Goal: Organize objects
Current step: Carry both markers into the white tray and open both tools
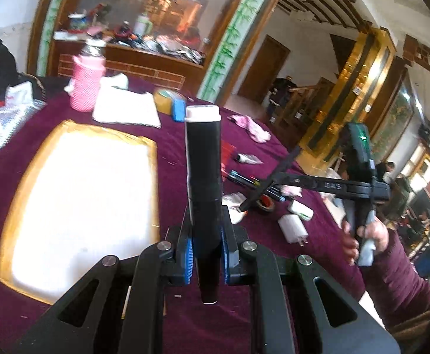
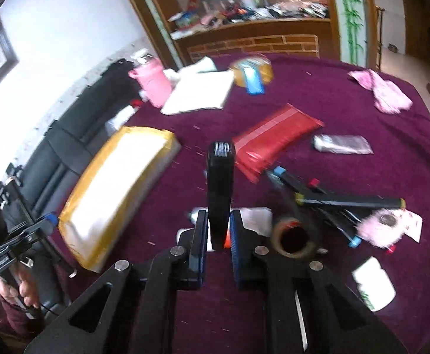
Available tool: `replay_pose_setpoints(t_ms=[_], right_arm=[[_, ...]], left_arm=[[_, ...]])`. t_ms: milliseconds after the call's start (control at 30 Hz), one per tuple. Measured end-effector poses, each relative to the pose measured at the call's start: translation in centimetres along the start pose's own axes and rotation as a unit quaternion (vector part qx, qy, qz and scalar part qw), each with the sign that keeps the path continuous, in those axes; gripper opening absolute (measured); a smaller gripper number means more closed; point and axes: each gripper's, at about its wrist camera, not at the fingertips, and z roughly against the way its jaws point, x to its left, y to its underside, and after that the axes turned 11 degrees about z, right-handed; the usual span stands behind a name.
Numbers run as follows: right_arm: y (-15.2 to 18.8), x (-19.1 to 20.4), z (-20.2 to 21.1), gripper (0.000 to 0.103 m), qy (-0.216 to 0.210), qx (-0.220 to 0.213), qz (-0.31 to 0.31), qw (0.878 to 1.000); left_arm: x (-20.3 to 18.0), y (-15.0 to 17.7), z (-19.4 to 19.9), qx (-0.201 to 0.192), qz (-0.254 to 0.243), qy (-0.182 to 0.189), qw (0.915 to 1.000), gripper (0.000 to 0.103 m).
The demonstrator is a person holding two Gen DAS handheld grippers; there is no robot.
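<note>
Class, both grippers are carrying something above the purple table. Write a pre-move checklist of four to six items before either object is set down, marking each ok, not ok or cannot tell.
1. Left gripper shut on the black marker with white cap: ok, blue pads press both its sides.
2. Right gripper shut on the black marker: ok, held between both pads.
3. Grippers apart from each other: ok, the right one is off to the side in the left wrist view.
4. White tray free to receive items: ok, nothing seen lying in it.
5. Where the marker pile should go: cannot tell.
6. Picture sharp enough to aim: not ok, right wrist view is motion-blurred.
</note>
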Motion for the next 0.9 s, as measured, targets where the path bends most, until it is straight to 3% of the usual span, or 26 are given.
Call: replay_pose_setpoints(t_ms=[200,500,700,900], right_arm=[[-1.8,4.6,-1.9,0.013,-0.064,-0.007,0.01,0.998],[-4.9,9.3,-9.4,0.013,-0.167,0.042,-0.023,0.985],[-6.9,8.7,-17.1,0.013,-0.14,0.093,-0.077,0.983],[-8.2,8.1,-20.2,0.01,-0.1,0.117,-0.084,0.985]], left_arm=[[2.5,-1.4,-0.2,0.005,0.0,-0.045,0.999,0.012],[7.3,-5.0,-5.4,0.076,0.018,-0.093,0.9926,0.012],[9.8,-6.3,-11.2,0.126,0.043,-0.126,0.983,0.012],[12.0,-6.6,-15.3,0.154,0.06,-0.152,0.9745,0.012]])
